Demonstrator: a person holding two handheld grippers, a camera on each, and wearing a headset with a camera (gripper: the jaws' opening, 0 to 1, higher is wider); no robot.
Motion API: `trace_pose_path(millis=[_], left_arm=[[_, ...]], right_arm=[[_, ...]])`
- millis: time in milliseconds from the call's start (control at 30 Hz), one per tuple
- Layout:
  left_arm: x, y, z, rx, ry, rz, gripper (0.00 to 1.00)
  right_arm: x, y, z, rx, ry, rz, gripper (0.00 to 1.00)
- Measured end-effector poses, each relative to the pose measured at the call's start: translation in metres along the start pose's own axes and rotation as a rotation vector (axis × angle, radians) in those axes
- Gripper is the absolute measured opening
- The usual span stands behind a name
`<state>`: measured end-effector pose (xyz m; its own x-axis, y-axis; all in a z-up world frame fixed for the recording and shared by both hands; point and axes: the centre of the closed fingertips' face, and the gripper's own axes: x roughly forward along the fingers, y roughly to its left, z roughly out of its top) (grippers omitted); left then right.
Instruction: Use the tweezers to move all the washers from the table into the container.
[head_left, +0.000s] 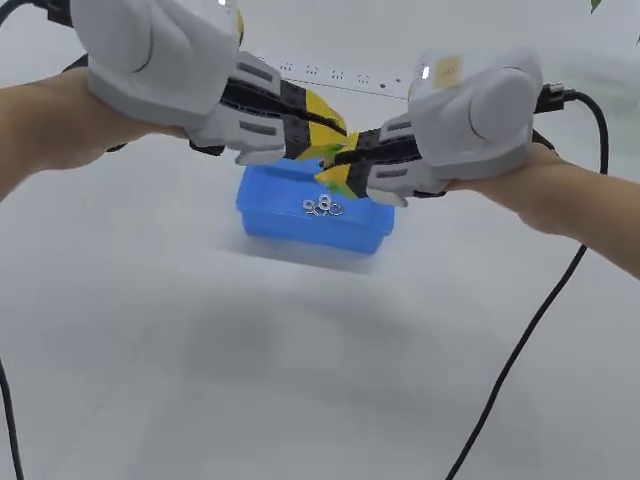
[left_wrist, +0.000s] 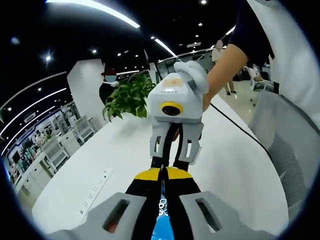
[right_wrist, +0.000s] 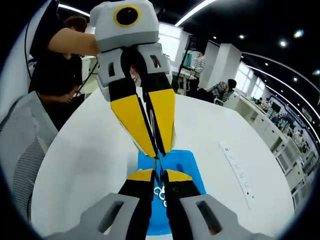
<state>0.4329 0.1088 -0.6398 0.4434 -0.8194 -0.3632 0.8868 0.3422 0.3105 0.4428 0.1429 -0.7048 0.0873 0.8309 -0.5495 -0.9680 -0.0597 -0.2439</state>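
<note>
A blue container (head_left: 290, 225) stands on the white table with several metal washers (head_left: 323, 207) lying inside it. Above its far edge my two grippers meet tip to tip. The left gripper (head_left: 328, 143) comes in from the left and the right gripper (head_left: 338, 172) from the right. Both have their yellow jaws shut on the thin dark tweezers (right_wrist: 155, 135), which run between them. In the right gripper view, the right gripper (right_wrist: 159, 175) faces the left gripper (right_wrist: 157, 150), over the container (right_wrist: 182, 165) and washers (right_wrist: 160, 192). In the left gripper view, the left gripper (left_wrist: 162, 172) meets the right gripper (left_wrist: 169, 159).
A white power strip (head_left: 340, 75) lies on the table behind the container. A black cable (head_left: 530, 320) trails from the right gripper across the table's right side. A potted plant (left_wrist: 127, 97) and a mesh chair (left_wrist: 290, 145) stand beyond the table.
</note>
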Motion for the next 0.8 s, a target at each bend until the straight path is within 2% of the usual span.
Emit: trace_pose_path(millis=[100,233,500,567,667,733,767,800], left_arm=[[-0.006,-0.003,0.006,-0.009,-0.029,-0.005,0.05],[-0.018,-0.008,0.017,-0.045,-0.098,-0.012,0.05],[-0.035,-0.018,0.027,-0.101,-0.183,-0.039,0.05],[-0.037,-0.022,0.025,-0.133,-0.182,-0.052,0.05],[-0.037,-0.025,0.024,-0.134,-0.173,-0.046,0.06],[-0.039,-0.027,0.018,-0.079,-0.118,-0.039,0.07],[-0.039,-0.03,0.017,-0.076,-0.101,-0.047,0.08],[-0.039,-0.031,0.017,-0.074,-0.102,-0.053,0.08]], right_arm=[[-0.005,0.005,0.006,-0.008,-0.02,0.008,0.08],[-0.016,0.012,0.016,-0.004,-0.05,0.012,0.08],[-0.038,0.027,0.03,0.005,-0.091,0.02,0.08],[-0.04,0.033,0.031,-0.008,-0.082,0.026,0.08],[-0.041,0.036,0.031,-0.015,-0.067,0.026,0.08],[-0.041,0.038,0.031,-0.023,-0.056,0.025,0.08],[-0.042,0.038,0.031,-0.026,-0.053,0.025,0.08],[-0.042,0.04,0.032,-0.03,-0.05,0.027,0.08]])
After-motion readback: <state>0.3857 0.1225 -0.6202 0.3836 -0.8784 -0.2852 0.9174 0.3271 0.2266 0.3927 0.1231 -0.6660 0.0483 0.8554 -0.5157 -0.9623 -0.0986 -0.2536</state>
